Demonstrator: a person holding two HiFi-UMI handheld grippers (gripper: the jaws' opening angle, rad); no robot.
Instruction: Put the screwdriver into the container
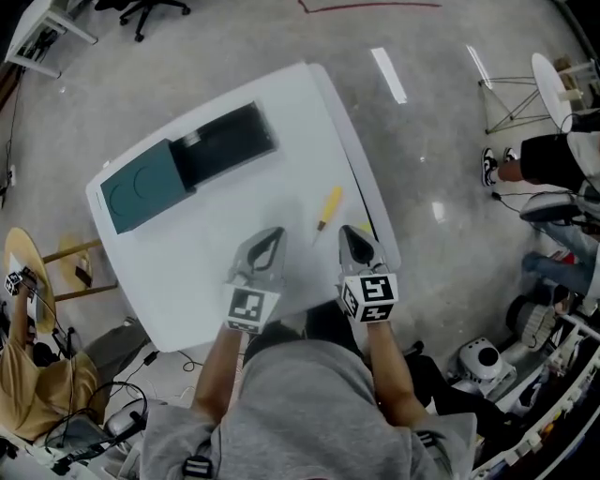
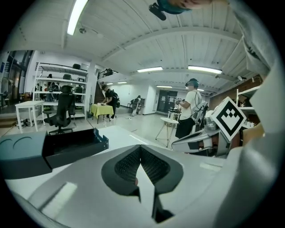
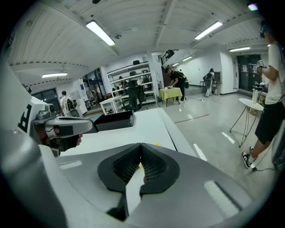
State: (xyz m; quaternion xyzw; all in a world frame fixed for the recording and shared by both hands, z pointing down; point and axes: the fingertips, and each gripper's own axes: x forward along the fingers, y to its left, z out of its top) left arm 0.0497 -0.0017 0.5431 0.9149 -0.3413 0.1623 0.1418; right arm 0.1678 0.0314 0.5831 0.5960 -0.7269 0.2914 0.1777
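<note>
A yellow-handled screwdriver (image 1: 328, 208) lies on the white table (image 1: 281, 103), just ahead of my two grippers and between them. The container (image 1: 225, 141) is a black open box at the table's far left, with a teal lid (image 1: 141, 187) lying beside it. My left gripper (image 1: 270, 232) is shut and holds nothing. My right gripper (image 1: 350, 232) is also shut and empty. In the right gripper view a bit of the yellow screwdriver (image 3: 156, 144) shows just past the closed jaws (image 3: 141, 146). The left gripper view shows the container (image 2: 73, 144) beyond its jaws (image 2: 140, 148).
The table's right edge (image 1: 370, 202) runs close to the right gripper. A seated person (image 1: 28, 375) is at the lower left, and another person (image 1: 553, 159) stands at the right by a small round table (image 1: 553, 84). An office chair (image 1: 141, 9) stands beyond the table.
</note>
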